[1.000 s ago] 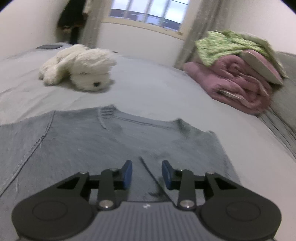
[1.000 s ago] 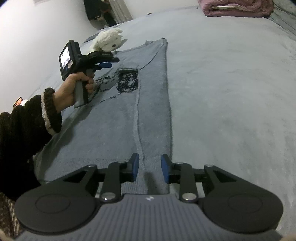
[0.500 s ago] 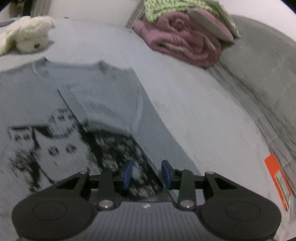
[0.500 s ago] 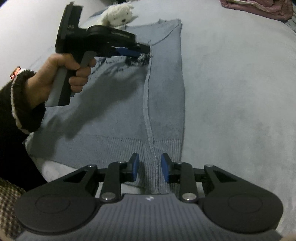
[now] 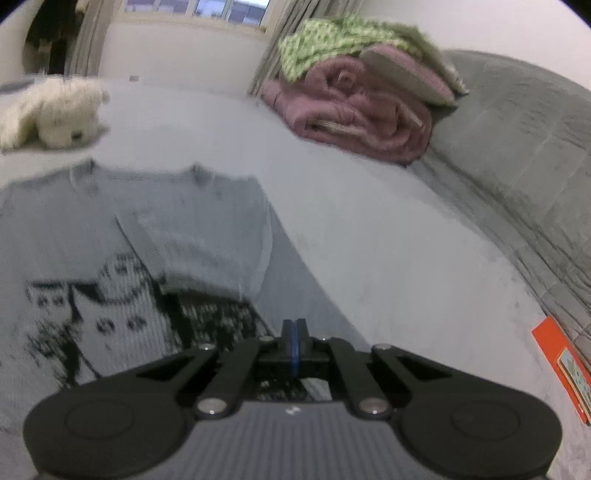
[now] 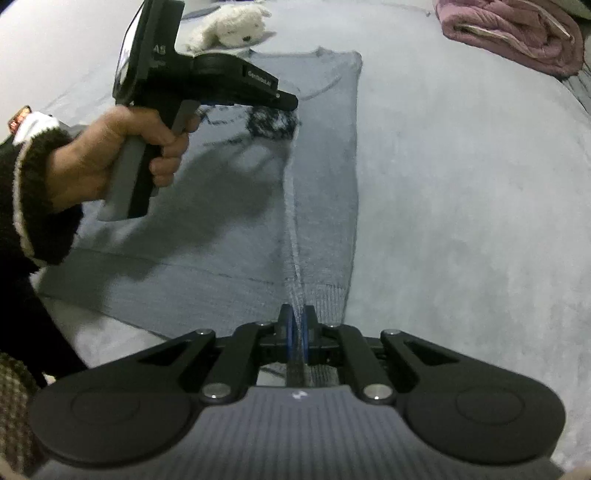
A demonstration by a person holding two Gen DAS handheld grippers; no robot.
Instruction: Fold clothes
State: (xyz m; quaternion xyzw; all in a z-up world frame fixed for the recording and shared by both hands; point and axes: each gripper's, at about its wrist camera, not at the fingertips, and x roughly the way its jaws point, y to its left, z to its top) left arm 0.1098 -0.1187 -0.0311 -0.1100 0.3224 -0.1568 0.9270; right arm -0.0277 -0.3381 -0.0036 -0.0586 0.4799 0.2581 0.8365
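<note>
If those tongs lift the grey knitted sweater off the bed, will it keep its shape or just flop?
Probably flop: the grey knitted sweater lies limp and flat, its side already folded over. The right tongs pinch only a thin ridge at the hem, so the rest would likely hang and drag. The knit looks soft, not slippery.

sweater (image 6: 229, 206) lies flat on the bed (image 6: 461, 206), its right-hand part folded inward over the front. plush toy (image 6: 231, 26) on the bed just beyond the collar, to the left. rolled blanket (image 5: 354, 114) at the bed's far right, a knitted throw (image 5: 332, 48) piled on top. flat card (image 5: 563, 365) on the bed at the right edge.
</note>
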